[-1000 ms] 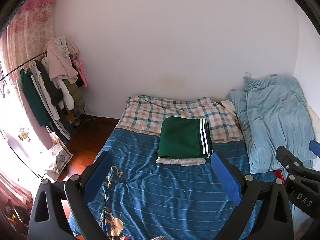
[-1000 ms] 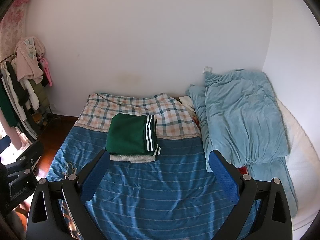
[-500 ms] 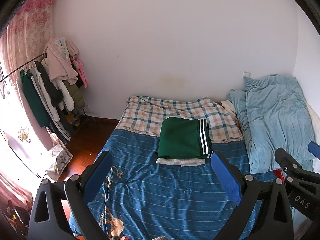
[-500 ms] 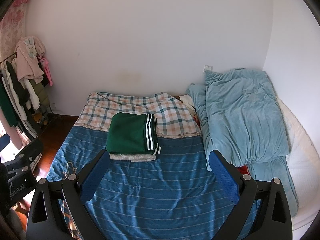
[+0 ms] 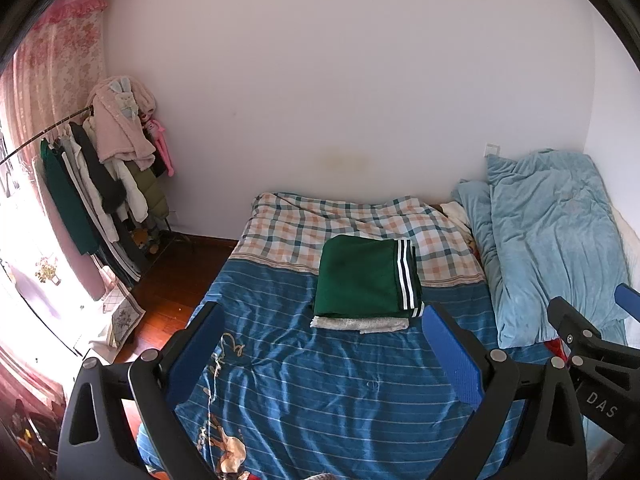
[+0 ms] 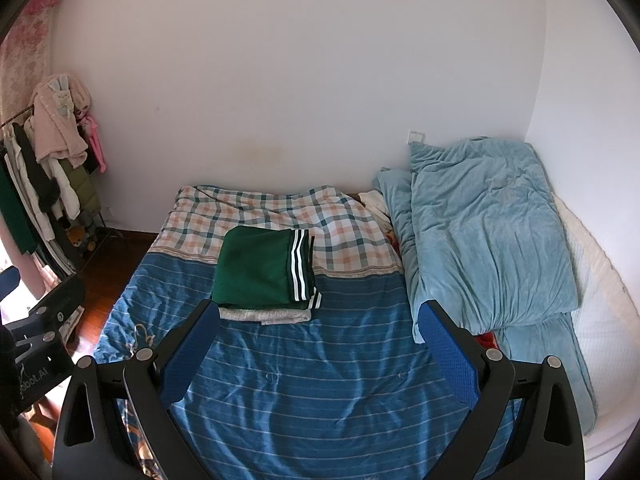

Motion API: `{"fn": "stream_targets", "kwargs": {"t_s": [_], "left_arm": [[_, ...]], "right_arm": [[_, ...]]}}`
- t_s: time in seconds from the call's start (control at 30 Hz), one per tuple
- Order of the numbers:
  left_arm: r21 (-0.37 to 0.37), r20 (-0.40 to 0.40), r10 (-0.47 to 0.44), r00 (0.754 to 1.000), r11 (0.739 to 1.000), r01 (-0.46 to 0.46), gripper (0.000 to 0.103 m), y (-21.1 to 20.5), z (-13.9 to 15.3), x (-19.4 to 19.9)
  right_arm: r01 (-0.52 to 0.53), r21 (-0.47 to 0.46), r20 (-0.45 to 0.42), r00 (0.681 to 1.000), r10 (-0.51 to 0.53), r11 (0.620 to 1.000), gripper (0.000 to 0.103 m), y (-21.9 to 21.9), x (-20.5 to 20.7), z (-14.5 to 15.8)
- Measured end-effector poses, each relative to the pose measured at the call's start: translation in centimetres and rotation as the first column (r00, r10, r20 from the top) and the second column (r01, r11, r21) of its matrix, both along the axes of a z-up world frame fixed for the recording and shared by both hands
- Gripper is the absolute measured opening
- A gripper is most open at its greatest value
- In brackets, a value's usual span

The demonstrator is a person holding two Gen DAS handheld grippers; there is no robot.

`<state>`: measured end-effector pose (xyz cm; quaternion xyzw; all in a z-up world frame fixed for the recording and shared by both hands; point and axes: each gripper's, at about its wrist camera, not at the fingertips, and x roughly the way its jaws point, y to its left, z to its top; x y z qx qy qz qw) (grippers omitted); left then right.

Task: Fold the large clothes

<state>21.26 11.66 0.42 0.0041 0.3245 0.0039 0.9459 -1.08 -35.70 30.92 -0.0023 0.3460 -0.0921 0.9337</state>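
Barely anything is shifting since a second ago: both views are drifting only slightly. The left gripper [image 5: 320, 344] and right gripper [image 6: 318, 340] are hovering level above the bed's [image 6: 320, 400] near edge, jaws spread wide, holding nothing. The folded green garment [image 6: 260, 272] is sitting mid-bed on a pale folded piece [image 6: 266, 315]; a careless reach could be toppling that stack.

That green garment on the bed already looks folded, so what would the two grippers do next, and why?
Probably nothing more to the green garment: it lies squarely folded on a pale folded piece. Both the left gripper and right gripper are open, empty and held back above the blue bedspread. I would turn them toward another garment to fold.
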Motion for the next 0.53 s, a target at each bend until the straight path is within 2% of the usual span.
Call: {"fn": "stream_targets", "kwargs": {"t_s": [0.53], "left_arm": [[0.000, -0.002, -0.003, 1.000, 1.000, 0.003, 0.101, 0.02, 0.03, 0.03]], "right_arm": [[0.002, -0.002, 0.003, 1.000, -0.002, 1.000, 0.101, 0.01, 0.01, -0.03]]}}
